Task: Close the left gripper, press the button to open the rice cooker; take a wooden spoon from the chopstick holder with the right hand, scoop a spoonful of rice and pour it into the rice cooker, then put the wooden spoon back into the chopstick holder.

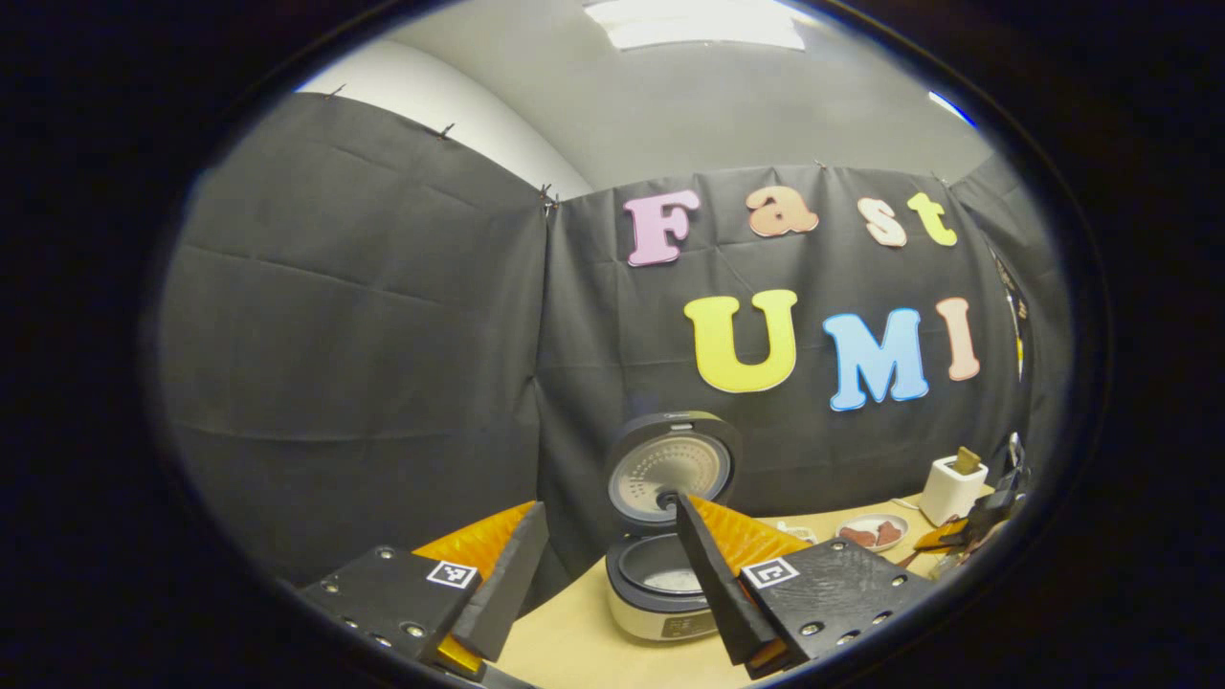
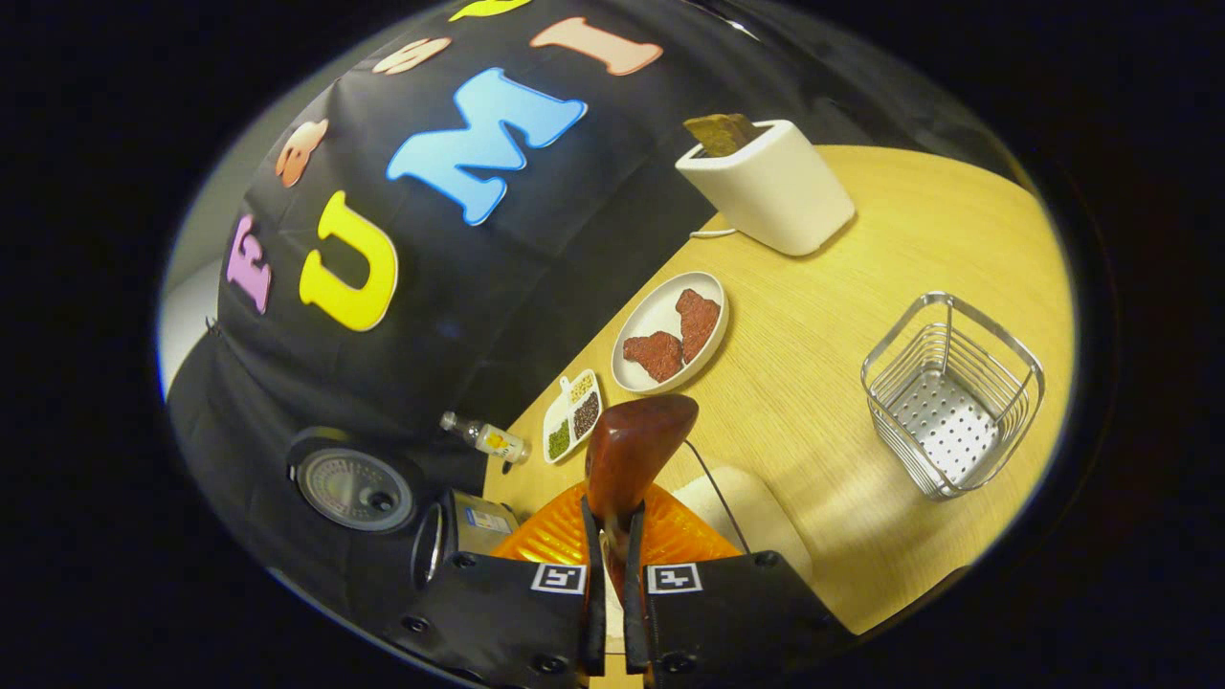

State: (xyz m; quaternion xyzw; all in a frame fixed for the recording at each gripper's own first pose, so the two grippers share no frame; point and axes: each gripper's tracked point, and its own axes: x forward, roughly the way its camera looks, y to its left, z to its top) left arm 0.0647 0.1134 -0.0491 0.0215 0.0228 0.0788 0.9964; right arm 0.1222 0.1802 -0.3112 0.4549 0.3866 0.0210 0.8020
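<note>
The rice cooker (image 1: 660,598) stands on the table with its lid (image 1: 670,467) raised and its inner pot showing. My left gripper (image 1: 610,507) hovers open in front of it, holding nothing. My right gripper (image 2: 612,522) is shut on the handle of a dark red-brown wooden spoon (image 2: 636,450), whose bowl sticks up past the fingertips; I see no rice on it. The wire chopstick holder (image 2: 947,392) stands to its right. The rice cooker (image 2: 459,536) lies to the lower left, lid (image 2: 354,488) up. The right gripper (image 1: 967,531) also appears far right in the left gripper view.
A white toaster (image 2: 766,182) with toast stands at the back. Ahead of the spoon sit a plate (image 2: 713,306) with two red pieces, a small divided seasoning dish (image 2: 572,416) and a little bottle (image 2: 483,437). A pale rounded thing (image 2: 742,502) lies partly hidden under my right gripper.
</note>
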